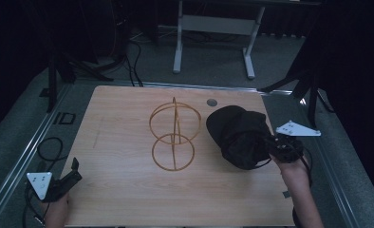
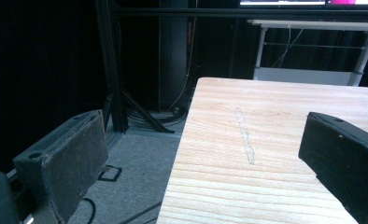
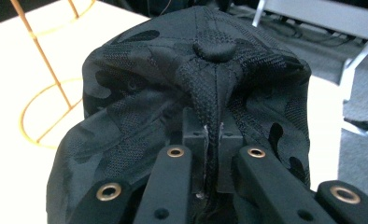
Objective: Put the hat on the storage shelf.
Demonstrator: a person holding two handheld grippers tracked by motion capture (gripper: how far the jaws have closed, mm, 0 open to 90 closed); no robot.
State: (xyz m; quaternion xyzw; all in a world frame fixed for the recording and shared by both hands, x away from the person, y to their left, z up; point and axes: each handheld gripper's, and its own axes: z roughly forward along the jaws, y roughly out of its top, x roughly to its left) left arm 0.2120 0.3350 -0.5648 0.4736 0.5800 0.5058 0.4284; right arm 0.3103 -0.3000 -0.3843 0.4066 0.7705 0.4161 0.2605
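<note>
Right gripper (image 1: 281, 148) pinches a black cap (image 1: 239, 135) near the surface's right edge, apparently bound for the wire stand (image 1: 173, 135); left gripper (image 1: 67, 178), jaws wide, idles at the near-left corner.

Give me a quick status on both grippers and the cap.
Right gripper shut on black cap. Left gripper open, idle at table corner. Wire stand sits beside the cap, apart.

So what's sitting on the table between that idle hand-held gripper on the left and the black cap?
The gold wire stand stands between the left hand-held gripper and the black cap, as the high view shows; otherwise bare wooden table.
</note>
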